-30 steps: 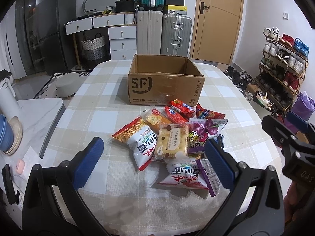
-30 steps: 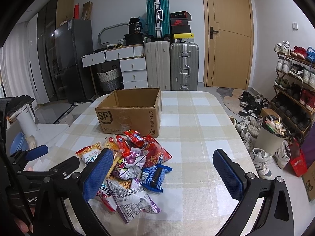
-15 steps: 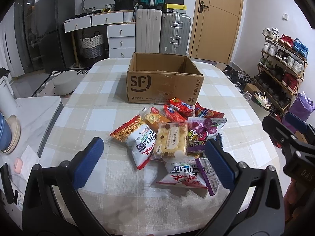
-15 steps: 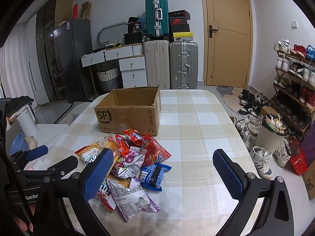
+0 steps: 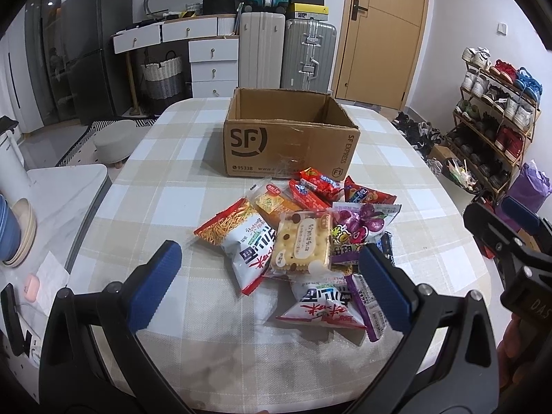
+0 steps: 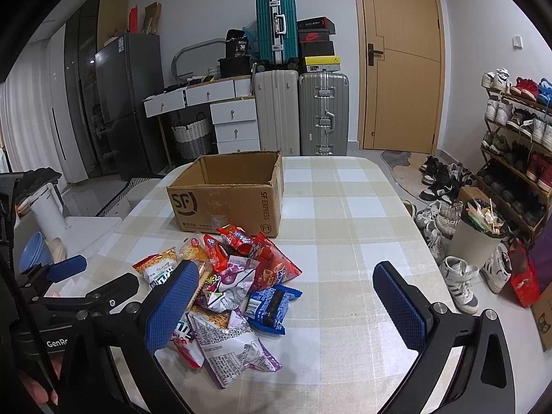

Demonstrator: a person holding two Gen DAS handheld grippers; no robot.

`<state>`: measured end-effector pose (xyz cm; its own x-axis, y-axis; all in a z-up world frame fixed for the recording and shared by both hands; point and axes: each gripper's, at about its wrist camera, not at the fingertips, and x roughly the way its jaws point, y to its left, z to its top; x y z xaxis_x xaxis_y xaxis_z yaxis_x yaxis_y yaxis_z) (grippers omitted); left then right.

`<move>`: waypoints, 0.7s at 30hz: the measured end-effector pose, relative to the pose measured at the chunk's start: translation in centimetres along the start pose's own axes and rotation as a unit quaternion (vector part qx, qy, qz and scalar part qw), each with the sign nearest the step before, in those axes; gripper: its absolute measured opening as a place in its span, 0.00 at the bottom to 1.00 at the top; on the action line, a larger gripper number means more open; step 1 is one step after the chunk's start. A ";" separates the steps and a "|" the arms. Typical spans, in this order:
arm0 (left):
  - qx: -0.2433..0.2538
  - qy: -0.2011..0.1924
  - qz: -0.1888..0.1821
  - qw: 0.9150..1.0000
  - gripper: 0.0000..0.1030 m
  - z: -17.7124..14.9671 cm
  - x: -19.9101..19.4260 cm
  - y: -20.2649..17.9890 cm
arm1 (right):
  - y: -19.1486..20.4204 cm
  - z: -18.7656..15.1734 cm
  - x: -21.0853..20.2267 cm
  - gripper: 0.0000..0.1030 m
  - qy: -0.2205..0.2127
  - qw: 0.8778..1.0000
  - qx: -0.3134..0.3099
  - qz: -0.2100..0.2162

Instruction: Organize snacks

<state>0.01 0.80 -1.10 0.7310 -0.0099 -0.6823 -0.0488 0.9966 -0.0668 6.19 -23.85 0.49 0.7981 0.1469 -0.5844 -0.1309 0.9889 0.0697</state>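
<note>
A pile of snack packets lies on the checked tablecloth in front of an open, empty SF cardboard box. On top is a yellow biscuit pack; a white-and-red noodle snack bag lies at its left. My left gripper is open and empty, held just short of the pile. My right gripper is open and empty to the right of the pile, with the box beyond it. A blue packet lies at the pile's right edge.
The table has rounded edges. A white side counter with bowls stands at the left. Suitcases, drawers and a door are behind. A shoe rack and bin stand on the floor at right.
Both grippers have shifted slightly forward toward the pile and the box. The jaws stay open; no packet has moved.
</note>
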 end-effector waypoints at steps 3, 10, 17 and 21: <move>-0.001 0.002 -0.006 1.000 0.99 -0.1 0.1 0.1 | 0.0 0.0 0.0 1.00 -0.001 1.000 0.000 0.000; -0.001 0.005 -0.006 1.000 0.99 -0.2 0.4 0.0 | 0.0 -0.1 0.2 1.00 -0.002 1.000 0.000 0.013; -0.016 0.017 -0.029 0.999 0.99 -0.2 1.7 1.4 | 0.1 -1.4 1.3 1.00 0.013 0.998 -0.005 0.063; -0.023 0.029 -0.041 0.998 0.99 -0.1 3.1 2.4 | 0.4 -2.7 3.1 1.00 0.043 0.995 -0.015 0.094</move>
<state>2.09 3.15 -3.43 0.6931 -0.0979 -0.7141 -0.0216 0.9875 -0.1563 7.01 -23.09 -3.49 0.7049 0.3248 -0.6306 -0.2909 0.9432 0.1607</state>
